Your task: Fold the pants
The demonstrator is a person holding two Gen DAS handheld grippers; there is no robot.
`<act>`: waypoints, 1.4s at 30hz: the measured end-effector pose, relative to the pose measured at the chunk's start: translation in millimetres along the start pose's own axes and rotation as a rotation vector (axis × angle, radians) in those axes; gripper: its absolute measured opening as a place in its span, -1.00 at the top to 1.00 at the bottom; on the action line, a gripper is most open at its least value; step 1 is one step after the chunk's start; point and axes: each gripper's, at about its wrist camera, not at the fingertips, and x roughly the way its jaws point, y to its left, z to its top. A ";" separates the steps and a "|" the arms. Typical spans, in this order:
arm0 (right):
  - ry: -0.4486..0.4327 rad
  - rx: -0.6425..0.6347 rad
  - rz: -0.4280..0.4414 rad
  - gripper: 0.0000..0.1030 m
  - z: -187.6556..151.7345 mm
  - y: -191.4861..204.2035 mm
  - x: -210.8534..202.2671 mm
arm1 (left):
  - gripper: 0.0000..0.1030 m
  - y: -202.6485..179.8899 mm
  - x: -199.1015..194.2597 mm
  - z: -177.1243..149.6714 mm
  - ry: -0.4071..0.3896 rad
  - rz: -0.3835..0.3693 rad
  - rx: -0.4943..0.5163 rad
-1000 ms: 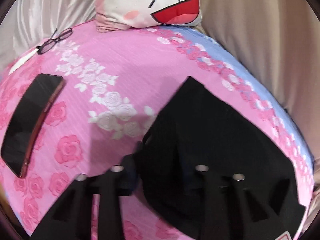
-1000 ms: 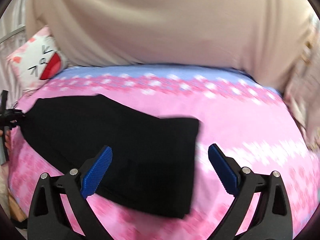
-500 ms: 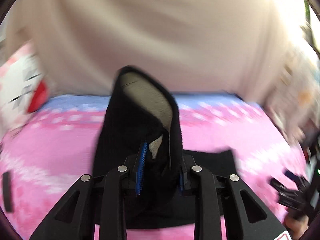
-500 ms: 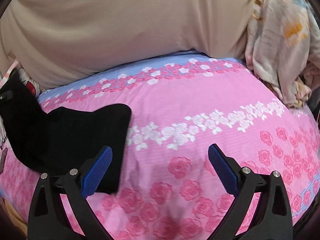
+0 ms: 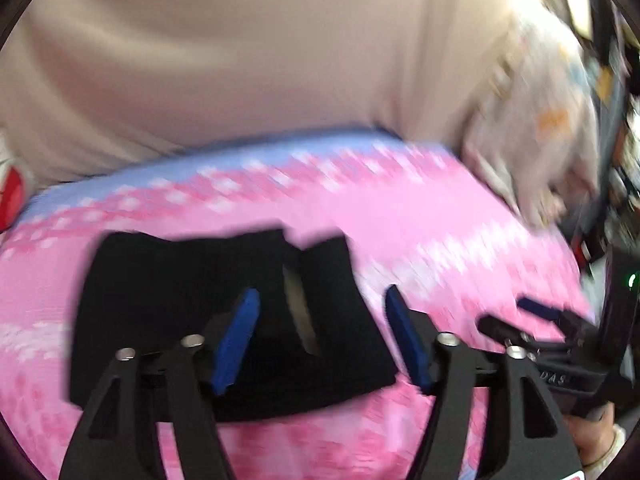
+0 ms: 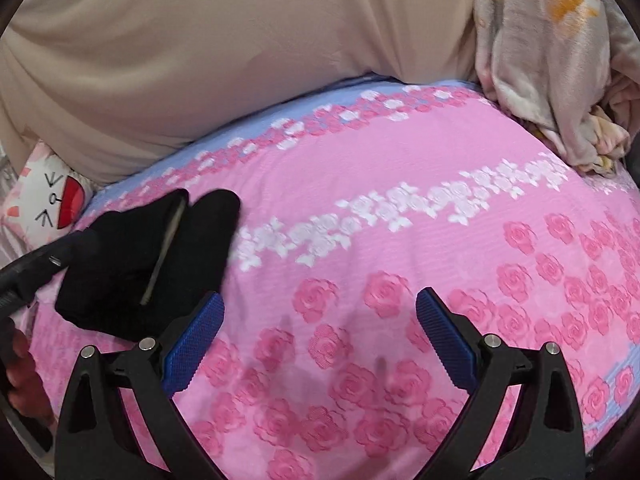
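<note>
Bed cover (image 6: pixel 400 264): pink, rose-printed, blue band along the far edge, spread under everything. Curtain (image 6: pixel 200 48): beige, hanging behind the bed. Blanket (image 6: pixel 552 60): pale, crumpled at the far right corner. Pants (image 5: pixel 224 300): black, folded into a compact stack on the cover, a pale strip of lining showing along one fold. Pillow (image 6: pixel 48 200): cartoon face, far left edge. Left gripper (image 5: pixel 320 336): fingers spread wide, gripping nothing, blue pads poised over the pants' near edge. Right gripper (image 6: pixel 320 344): fingers spread wide, empty, over bare cover, pants well to its left.
</note>
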 end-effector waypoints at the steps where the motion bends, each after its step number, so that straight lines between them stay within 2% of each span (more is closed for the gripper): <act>1: 0.000 -0.021 0.022 -0.84 4.9 7.3 2.2 | -0.42 13.1 -3.8 7.7 -0.024 0.059 -0.031; 2: 0.006 -0.058 0.054 -0.84 11.3 20.7 7.6 | -0.42 34.5 -8.1 14.0 -0.037 0.142 -0.061; 4: 0.036 -0.125 0.102 -0.84 20.4 47.0 21.9 | -0.42 67.8 -9.1 19.6 -0.040 0.264 -0.102; 6: 0.073 -0.208 0.138 -0.84 27.0 82.8 42.7 | -0.42 103.8 -6.7 17.6 -0.020 0.416 -0.136; 10: 0.167 -0.313 0.150 -0.84 27.3 133.0 85.7 | -0.42 152.9 -5.4 -0.1 0.006 0.631 -0.157; 12: 0.205 -0.305 0.165 -0.84 28.5 141.9 102.9 | -0.42 168.4 -5.5 -10.6 0.017 0.689 -0.150; 15: 0.269 -0.247 0.215 -0.87 29.9 149.0 131.6 | -0.43 189.9 -8.4 -25.0 0.047 0.696 -0.151; 17: 0.257 -0.223 0.237 -0.85 30.0 148.6 137.5 | -0.43 197.0 -2.6 -30.3 0.064 0.679 -0.154; 18: 0.246 -0.231 0.231 -0.68 29.6 150.1 136.4 | -0.43 200.8 -2.0 -32.3 0.070 0.674 -0.155; 19: 0.223 -0.258 0.194 -0.24 30.2 153.2 131.4 | -0.43 202.9 -2.3 -33.6 0.072 0.670 -0.154; 20: 0.203 -0.263 0.189 -0.04 32.2 153.8 125.2 | -0.43 206.9 0.7 -34.7 0.078 0.663 -0.153; 21: 0.183 -0.260 0.184 0.40 36.8 152.9 117.7 | -0.43 203.1 -3.4 -36.8 0.078 0.657 -0.151; 22: 0.175 -0.255 0.187 0.58 39.8 151.7 113.5 | -0.43 202.8 -3.5 -36.7 0.079 0.650 -0.150; 24: 0.169 -0.239 0.189 0.58 46.4 146.7 105.9 | -0.43 201.1 -3.3 -37.7 0.079 0.634 -0.147; 26: 0.192 -0.212 0.163 0.47 47.7 138.1 107.7 | -0.43 197.3 -3.4 -38.2 0.077 0.622 -0.143; 29: 0.175 -0.185 0.109 0.30 45.0 126.0 100.2 | -0.51 199.0 -6.3 -41.6 0.076 0.611 -0.135; 30: 0.165 -0.170 0.110 0.20 45.1 123.9 96.4 | -0.55 198.3 -5.8 -40.6 0.076 0.617 -0.137; 32: 0.178 -0.168 0.152 0.17 45.3 129.2 96.5 | -0.55 201.9 -5.2 -44.6 0.085 0.628 -0.139; 33: 0.192 -0.184 0.186 0.00 44.9 137.4 101.4 | -0.55 203.6 -4.1 -46.3 0.091 0.629 -0.143; 34: 0.199 -0.198 0.195 -0.38 44.3 143.1 106.7 | -0.55 205.3 -2.5 -47.4 0.096 0.623 -0.151; 36: 0.225 -0.233 0.182 -0.59 40.6 155.8 125.8 | -0.55 206.0 -0.9 -47.9 0.102 0.611 -0.159; 38: 0.243 -0.239 0.178 -0.58 36.7 160.3 142.7 | -0.55 203.7 -2.4 -47.7 0.098 0.601 -0.153; 41: 0.217 -0.285 0.142 -0.51 34.6 168.6 142.7 | -0.55 201.1 -6.0 -47.7 0.088 0.607 -0.132; 42: 0.184 -0.301 0.107 -0.34 38.4 169.9 132.2 | -0.55 201.7 -5.8 -47.9 0.092 0.612 -0.129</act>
